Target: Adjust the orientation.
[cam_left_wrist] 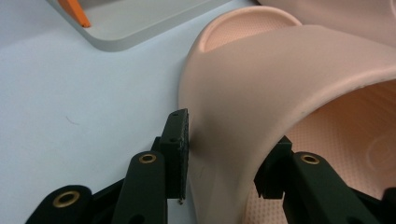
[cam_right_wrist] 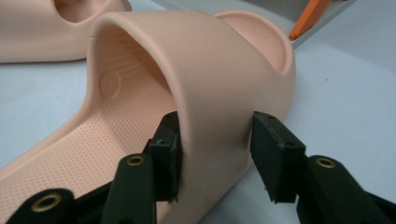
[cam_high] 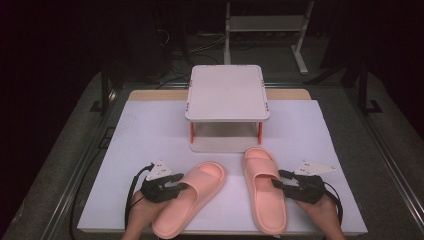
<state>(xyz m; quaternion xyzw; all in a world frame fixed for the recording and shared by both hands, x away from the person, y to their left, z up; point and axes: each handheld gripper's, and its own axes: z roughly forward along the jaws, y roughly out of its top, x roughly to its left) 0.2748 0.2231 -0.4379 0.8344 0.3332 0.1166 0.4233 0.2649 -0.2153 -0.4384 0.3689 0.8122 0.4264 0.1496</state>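
Two pink slippers lie on the white table cover. The left slipper points up and to the right; the right slipper lies nearly straight. My left gripper is shut on the left slipper's strap at its outer side, one pad outside, one under the arch. My right gripper straddles the right slipper's strap edge. Its inner pad touches under the arch, while the outer pad stands a small gap off the wall, so it is open.
A small white two-level stand with orange legs sits at the middle back, its lower shelf just beyond the slippers' toes. The white cover has bare room left and right of the stand. The table's front edge runs right under the slippers' heels.
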